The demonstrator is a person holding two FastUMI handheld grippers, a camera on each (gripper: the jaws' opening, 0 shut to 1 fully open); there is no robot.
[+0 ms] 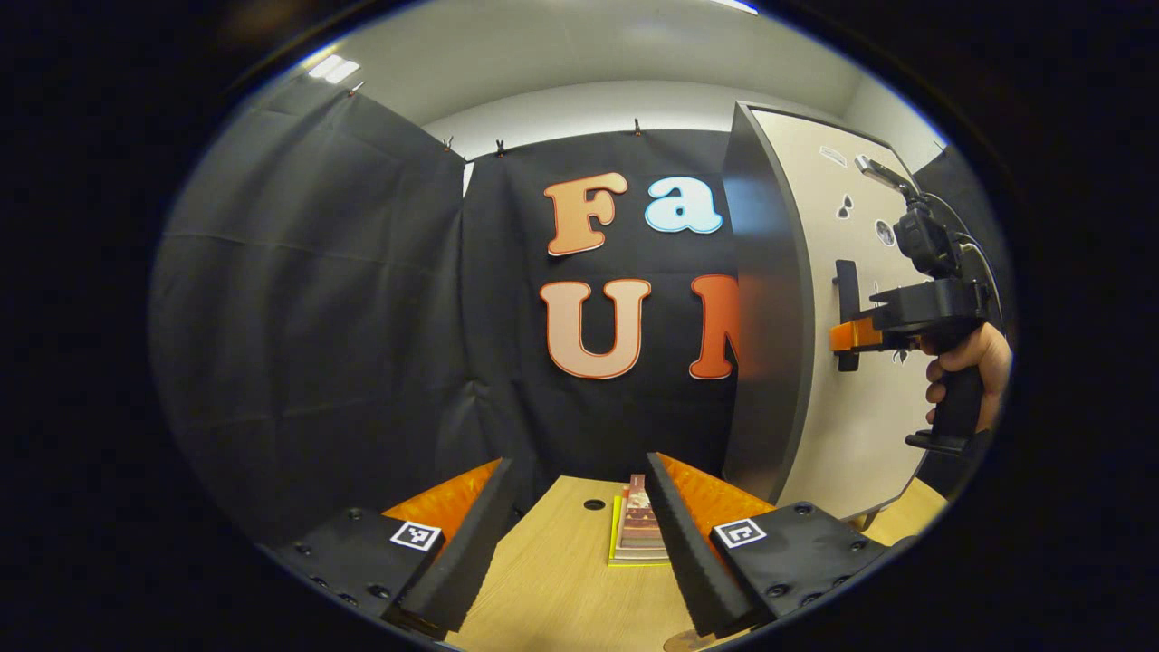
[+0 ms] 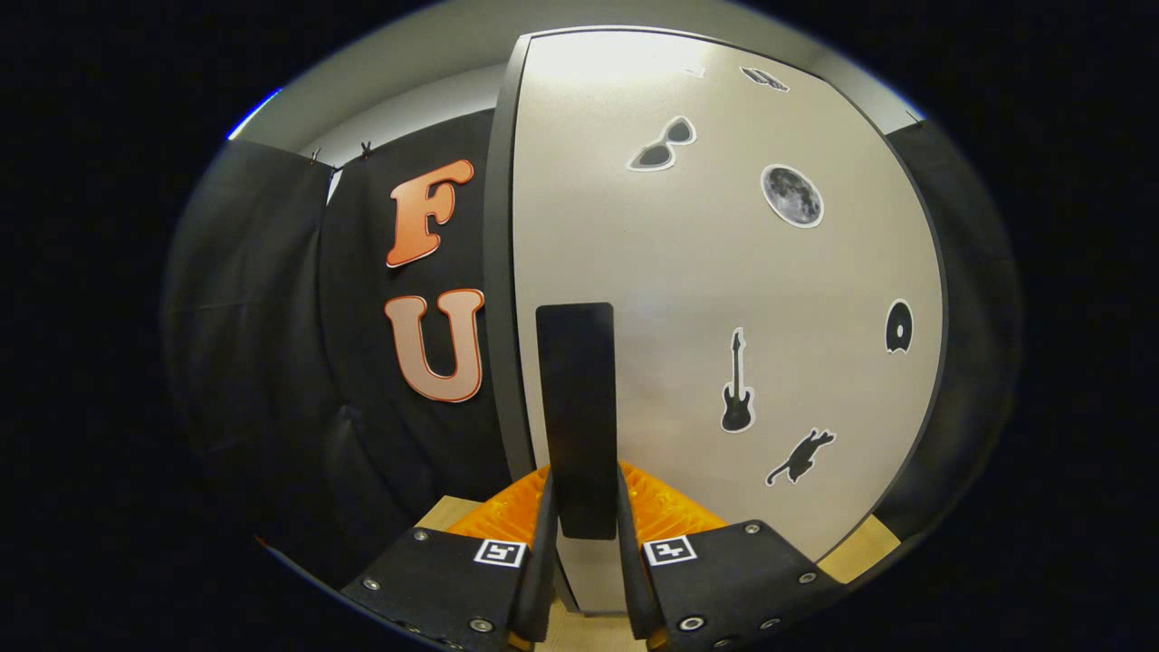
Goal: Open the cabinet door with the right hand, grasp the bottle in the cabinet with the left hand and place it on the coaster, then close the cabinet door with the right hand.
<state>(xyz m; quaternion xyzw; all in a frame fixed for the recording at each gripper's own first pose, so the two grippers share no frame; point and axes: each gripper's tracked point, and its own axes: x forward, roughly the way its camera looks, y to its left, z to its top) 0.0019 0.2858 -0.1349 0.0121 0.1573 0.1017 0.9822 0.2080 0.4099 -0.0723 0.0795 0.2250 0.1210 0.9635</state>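
Observation:
The cabinet stands at the right on a wooden table, with a dark side panel and a pale door covered in stickers. My right gripper is shut on the door's black vertical handle, one finger on each side. The left gripper view shows the same right gripper held level by a hand at the handle. My left gripper is open and holds nothing, low over the table. The door looks closed, so the inside of the cabinet is hidden.
A small stack of flat books lies on the table just beyond my left gripper's fingertips, next to a round hole in the tabletop. The edge of a round brown disc peeks in at the bottom. Black cloth walls close off the back and left.

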